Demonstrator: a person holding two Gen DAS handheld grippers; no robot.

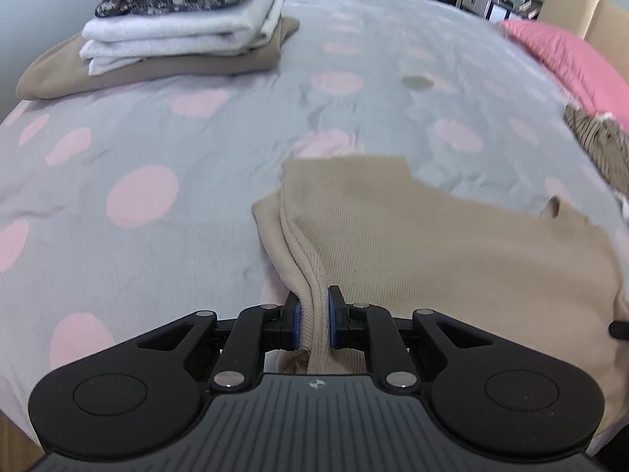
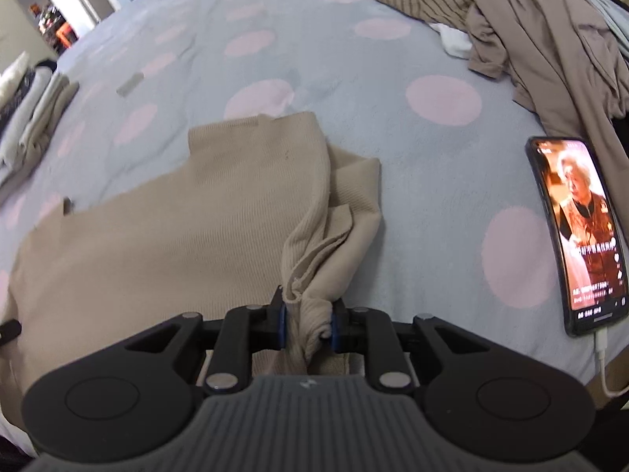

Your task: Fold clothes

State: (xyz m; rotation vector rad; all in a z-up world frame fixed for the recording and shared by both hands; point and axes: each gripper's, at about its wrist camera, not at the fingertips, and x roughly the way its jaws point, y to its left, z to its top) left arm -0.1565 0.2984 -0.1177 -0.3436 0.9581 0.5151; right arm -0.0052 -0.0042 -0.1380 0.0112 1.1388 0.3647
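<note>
While the folded stack [image 1: 184, 19] waits far left on the bed [image 1: 157, 165], the left gripper [image 1: 314, 314] has its fingers clamped on a bunched edge of the beige knit top [image 1: 412, 236], spread in front; the right gripper [image 2: 306, 322] pinches its other bunched edge. This looks like a fold under way: next, both edges should travel together. The near hem is cut off, and the unfolded pile [image 2: 530, 19] runs out of view.
</note>
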